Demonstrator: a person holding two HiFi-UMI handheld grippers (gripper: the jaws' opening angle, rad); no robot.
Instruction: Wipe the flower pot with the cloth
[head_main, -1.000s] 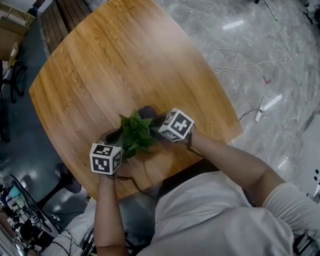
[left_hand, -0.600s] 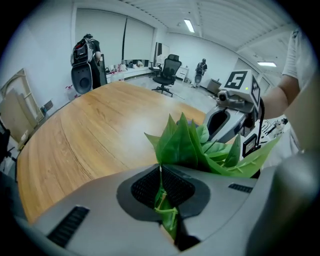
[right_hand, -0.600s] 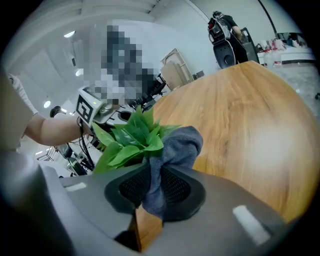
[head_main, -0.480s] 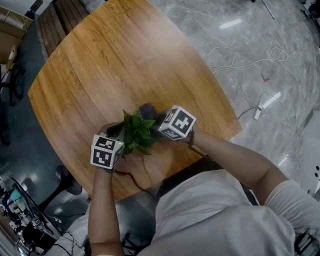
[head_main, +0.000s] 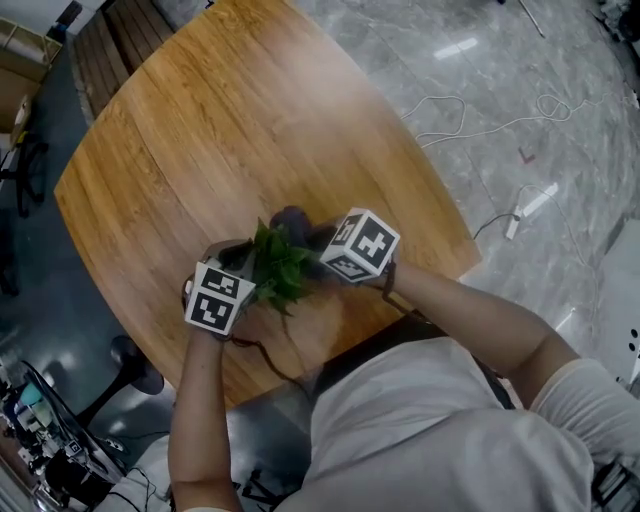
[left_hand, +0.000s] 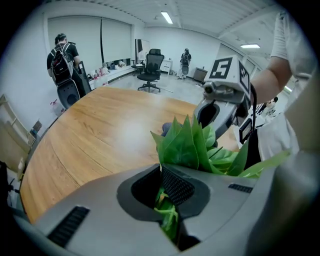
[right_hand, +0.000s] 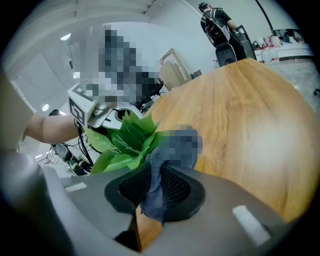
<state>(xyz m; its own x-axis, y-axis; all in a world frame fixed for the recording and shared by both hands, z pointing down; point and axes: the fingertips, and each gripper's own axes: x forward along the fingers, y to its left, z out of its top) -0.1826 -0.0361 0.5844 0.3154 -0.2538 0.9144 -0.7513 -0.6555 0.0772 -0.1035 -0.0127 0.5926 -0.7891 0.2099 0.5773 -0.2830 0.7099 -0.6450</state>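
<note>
Seen from above, a person in a white short-sleeved shirt leans over the near edge of a rounded wooden table, both bare forearms reaching forward and converging on a small leafy green plant. The left forearm rises almost straight up from the lower edge of the view. The right forearm comes in at a slant from the lower right.

The left gripper sits at the plant's left side, its marker cube tilted toward the camera. Its jaws are pressed together on green leaves and stems low in the plant.

The right gripper sits at the plant's right side, its marker cube turned upward. Its jaws are clamped on a blue-grey cloth, which bunches forward from the fingertips and touches the foliage on the plant's far side.

The flower pot itself is hidden beneath the leaves, between the two grippers, and no view shows it.

Beyond the table, a person wearing a backpack stands with their back turned, and pale cables lie on the marble floor
</note>
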